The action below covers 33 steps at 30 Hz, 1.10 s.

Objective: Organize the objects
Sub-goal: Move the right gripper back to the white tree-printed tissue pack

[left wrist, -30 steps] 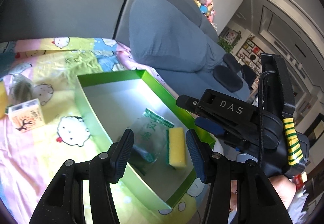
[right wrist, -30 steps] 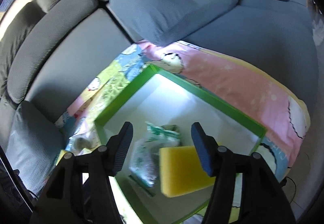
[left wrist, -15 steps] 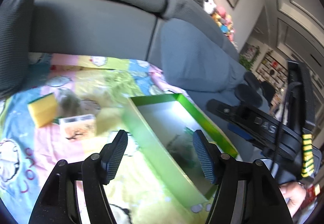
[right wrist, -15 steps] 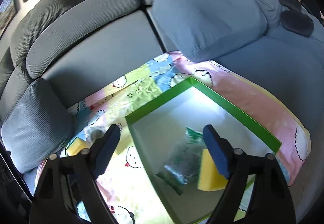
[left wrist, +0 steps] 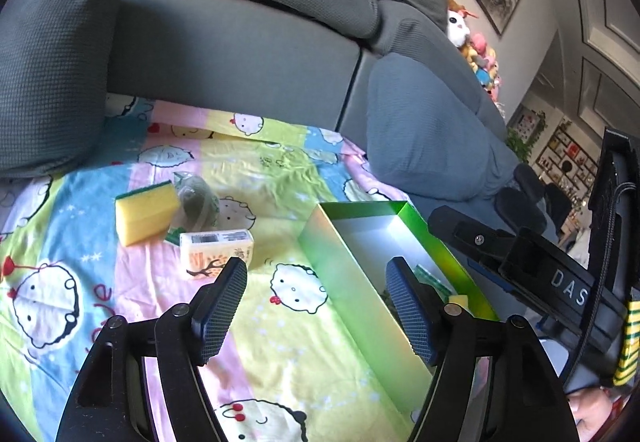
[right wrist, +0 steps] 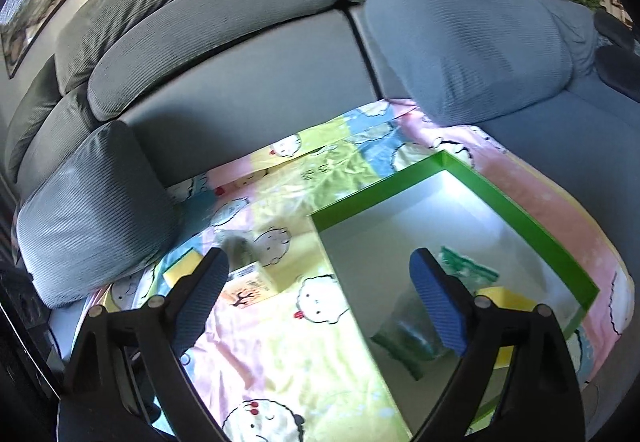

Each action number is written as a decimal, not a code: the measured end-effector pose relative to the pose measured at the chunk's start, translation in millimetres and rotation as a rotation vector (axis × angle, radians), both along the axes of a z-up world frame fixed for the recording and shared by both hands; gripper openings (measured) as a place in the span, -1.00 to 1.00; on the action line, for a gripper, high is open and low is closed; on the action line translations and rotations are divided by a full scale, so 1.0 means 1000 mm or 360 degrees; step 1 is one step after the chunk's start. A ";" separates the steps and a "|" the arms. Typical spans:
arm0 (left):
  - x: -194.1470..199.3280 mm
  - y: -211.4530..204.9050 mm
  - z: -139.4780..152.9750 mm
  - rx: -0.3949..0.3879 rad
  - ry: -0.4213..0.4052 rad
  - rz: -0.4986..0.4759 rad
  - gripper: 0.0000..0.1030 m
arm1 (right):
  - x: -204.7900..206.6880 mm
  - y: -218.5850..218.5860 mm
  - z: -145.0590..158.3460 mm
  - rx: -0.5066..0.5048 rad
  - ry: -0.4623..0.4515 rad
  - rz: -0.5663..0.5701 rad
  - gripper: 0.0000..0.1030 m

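Left gripper [left wrist: 314,300] jaws apart, have just been opening, nothing between them; it hangs over the cartoon-print sheet [left wrist: 280,342] beside the green box [left wrist: 344,274]. Right gripper [right wrist: 320,300] jaws spread wide, also just opening, empty, above the box's near wall. Inside the box [right wrist: 520,210]: a yellow sponge [right wrist: 504,296] touching a clear bag [right wrist: 464,270]. Outside on the sheet, near together: another sponge [left wrist: 146,210], a second bag [left wrist: 198,200], a small carton [left wrist: 216,250].
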<state>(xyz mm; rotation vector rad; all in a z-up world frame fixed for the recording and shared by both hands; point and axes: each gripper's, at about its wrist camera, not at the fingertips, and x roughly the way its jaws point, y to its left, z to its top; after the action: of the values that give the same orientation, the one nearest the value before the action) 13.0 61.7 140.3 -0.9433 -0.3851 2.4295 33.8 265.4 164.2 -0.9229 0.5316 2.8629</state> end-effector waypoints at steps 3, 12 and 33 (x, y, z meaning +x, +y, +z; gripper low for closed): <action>-0.002 -0.005 -0.002 -0.0007 -0.0015 0.0027 0.42 | -0.003 -0.005 -0.002 -0.0020 -0.0005 0.0037 0.78; -0.007 -0.012 -0.005 -0.0034 -0.0047 0.0073 0.42 | -0.009 -0.013 -0.004 -0.0041 -0.0029 0.0064 0.80; -0.001 -0.099 -0.045 -0.0123 -0.0345 0.0616 0.42 | -0.034 -0.031 -0.023 -0.0175 -0.0112 0.0214 0.82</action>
<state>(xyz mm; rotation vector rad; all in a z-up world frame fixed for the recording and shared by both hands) 12.4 -37.0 95.5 -1.2716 -0.6023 2.7083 -0.5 234.5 141.1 -1.1128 0.6495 2.9309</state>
